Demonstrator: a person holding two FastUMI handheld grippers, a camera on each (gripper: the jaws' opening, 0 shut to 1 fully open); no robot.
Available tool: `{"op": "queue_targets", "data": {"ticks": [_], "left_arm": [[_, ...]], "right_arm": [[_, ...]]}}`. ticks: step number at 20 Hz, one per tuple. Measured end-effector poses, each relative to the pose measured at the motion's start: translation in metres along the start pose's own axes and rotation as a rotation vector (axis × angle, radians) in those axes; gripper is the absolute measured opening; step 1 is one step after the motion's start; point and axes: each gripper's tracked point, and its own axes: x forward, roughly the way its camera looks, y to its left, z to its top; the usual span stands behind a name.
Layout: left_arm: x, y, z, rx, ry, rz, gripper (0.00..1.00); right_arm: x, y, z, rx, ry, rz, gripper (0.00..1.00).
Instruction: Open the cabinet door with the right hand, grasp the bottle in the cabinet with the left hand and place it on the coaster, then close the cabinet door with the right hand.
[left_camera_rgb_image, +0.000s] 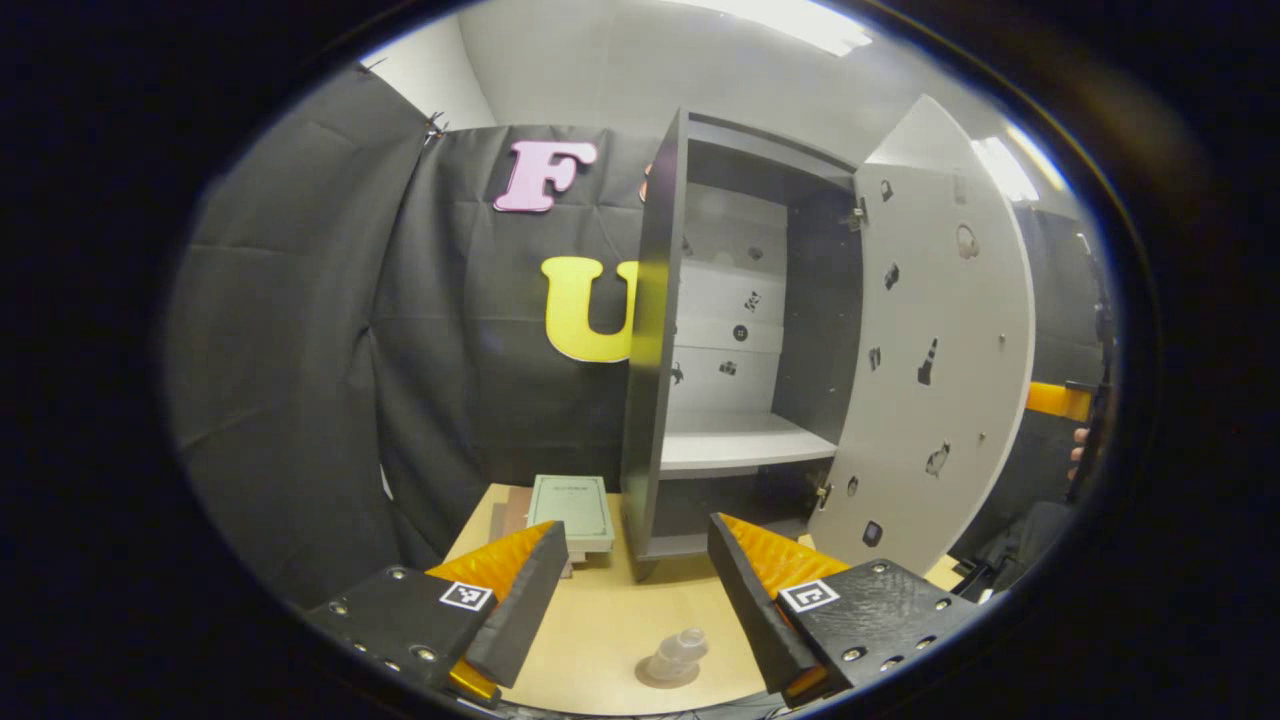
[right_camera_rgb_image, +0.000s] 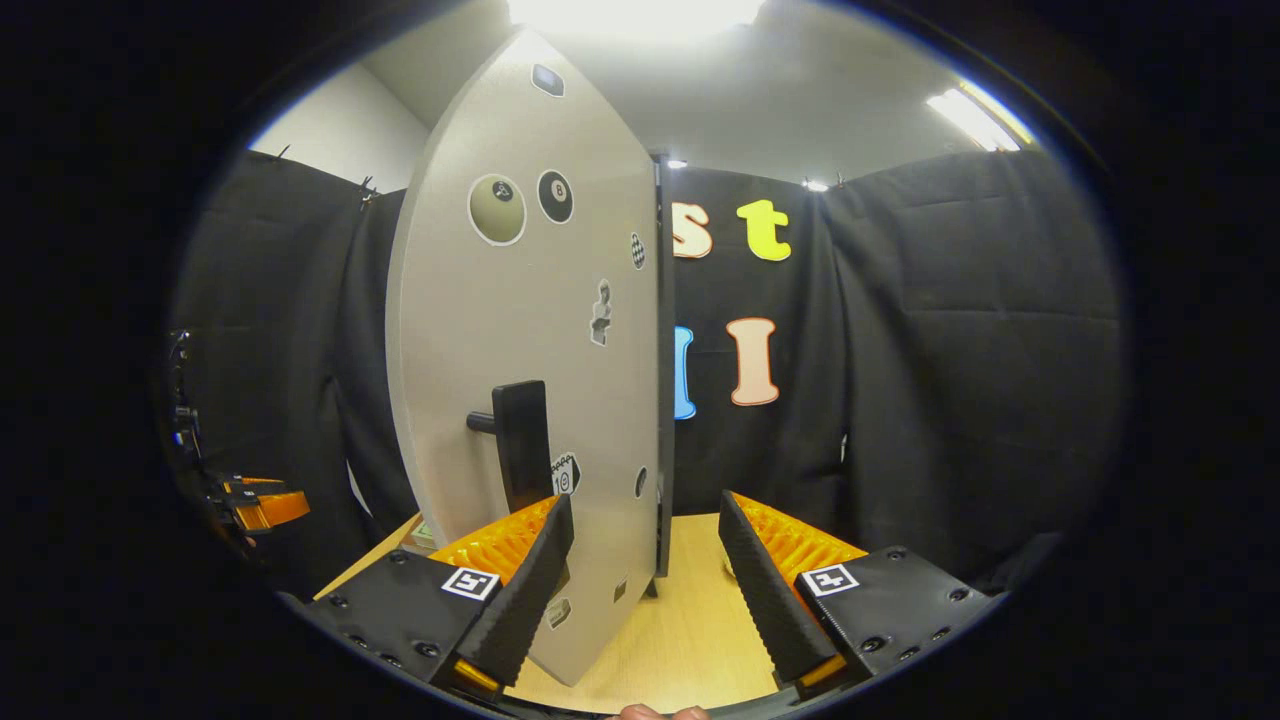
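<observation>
The grey cabinet (left_camera_rgb_image: 655, 330) stands with its door (left_camera_rgb_image: 935, 350) swung wide to the right, and its shelf (left_camera_rgb_image: 740, 440) is bare. A small clear bottle (left_camera_rgb_image: 682, 648) rests on a round coaster (left_camera_rgb_image: 655, 680) on the table, low between the fingers of my left gripper (left_camera_rgb_image: 637, 535), which is open and holds nothing. In the right gripper view the door (right_camera_rgb_image: 500, 320) shows its outer face with a black handle (right_camera_rgb_image: 520, 440). My right gripper (right_camera_rgb_image: 645, 515) is open, with the door's lower edge standing in the gap, untouched.
A stack of books (left_camera_rgb_image: 570, 510) lies on the wooden table (left_camera_rgb_image: 600, 620) left of the cabinet. The right gripper (left_camera_rgb_image: 1060, 400) and a hand (left_camera_rgb_image: 1078, 452) show behind the door's edge. The left gripper (right_camera_rgb_image: 255, 505) appears far left in the right gripper view.
</observation>
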Motion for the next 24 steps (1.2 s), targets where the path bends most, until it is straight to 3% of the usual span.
{"op": "queue_targets", "data": {"ticks": [1,2,5,7,8,10,13,17,18,19,20,22,23,24], "left_arm": [[-0.001,0.005,0.002,-0.004,-0.004,0.0,0.89],[-0.002,0.01,0.004,-0.009,-0.007,0.002,0.88],[-0.003,0.025,0.004,-0.014,-0.014,0.019,0.91],[-0.007,0.039,0.004,-0.017,-0.015,0.037,0.86],[-0.007,0.047,0.004,-0.022,-0.014,0.041,0.86],[-0.008,0.054,0.004,-0.038,-0.012,0.04,0.88],[-0.01,0.061,-0.005,-0.061,-0.007,0.06,0.86],[-0.001,0.068,-0.016,-0.072,-0.002,0.072,0.86],[0.003,0.066,-0.016,-0.068,0.001,0.068,0.86],[0.006,0.066,-0.014,-0.059,-0.006,0.07,0.86],[0.008,0.065,-0.009,-0.05,-0.015,0.07,0.86],[0.016,0.054,-0.002,-0.036,-0.026,0.057,0.86],[0.02,0.05,0.004,-0.027,-0.035,0.055,0.86],[0.023,0.045,0.01,-0.019,-0.044,0.054,0.86]], "right_arm": [[0.003,0.011,-0.001,0.004,0.001,0.019,0.94],[0.007,0.022,-0.002,0.005,0.004,0.039,0.87],[0.02,0.057,0.0,0.002,0.012,0.098,0.87],[0.032,0.082,-0.002,-0.014,0.026,0.151,0.87],[0.039,0.096,-0.006,-0.03,0.048,0.178,0.94],[0.06,0.111,-0.013,-0.053,0.078,0.216,0.94],[0.063,0.131,-0.009,0.008,0.063,0.269,0.94],[0.057,0.123,-0.004,0.028,0.049,0.243,0.95],[0.057,0.112,-0.007,0.018,0.057,0.223,0.88],[0.058,0.103,-0.01,0.009,0.062,0.205,0.88],[0.057,0.095,-0.011,0.008,0.063,0.19,0.95],[0.057,0.08,-0.008,0.01,0.058,0.166,0.89],[0.057,0.072,-0.005,0.01,0.045,0.154,0.97],[0.056,0.062,-0.001,0.011,0.032,0.14,0.98]]}}
